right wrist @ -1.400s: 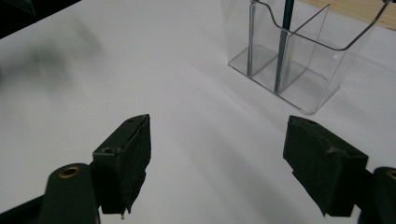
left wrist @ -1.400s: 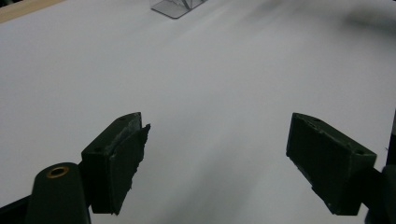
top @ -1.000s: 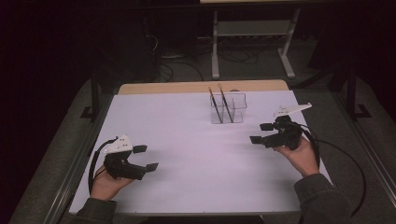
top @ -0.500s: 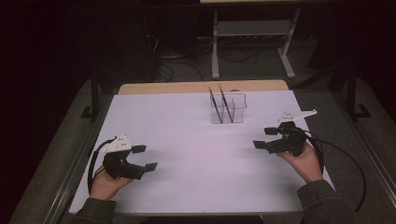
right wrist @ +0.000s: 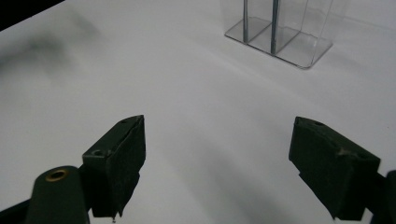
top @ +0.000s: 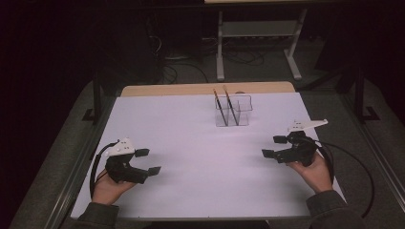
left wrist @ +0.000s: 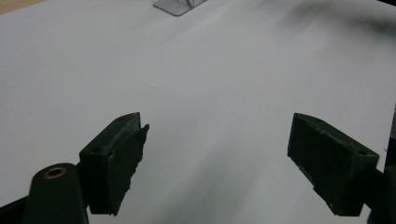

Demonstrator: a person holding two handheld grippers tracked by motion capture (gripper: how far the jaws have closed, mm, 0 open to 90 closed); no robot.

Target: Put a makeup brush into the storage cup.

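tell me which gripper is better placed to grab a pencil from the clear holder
Probably the right gripper: it sits nearer the clear holder with the pencils, jaws open and empty. The left gripper lies farther off.

Right gripper (top: 274, 146) drifted lower, jaws opening, empty.

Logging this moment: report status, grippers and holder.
Left gripper open, empty. Right gripper open, empty, jaws just been opening. Clear holder at table's far side, two pencils upright inside, untouched. Nothing between.
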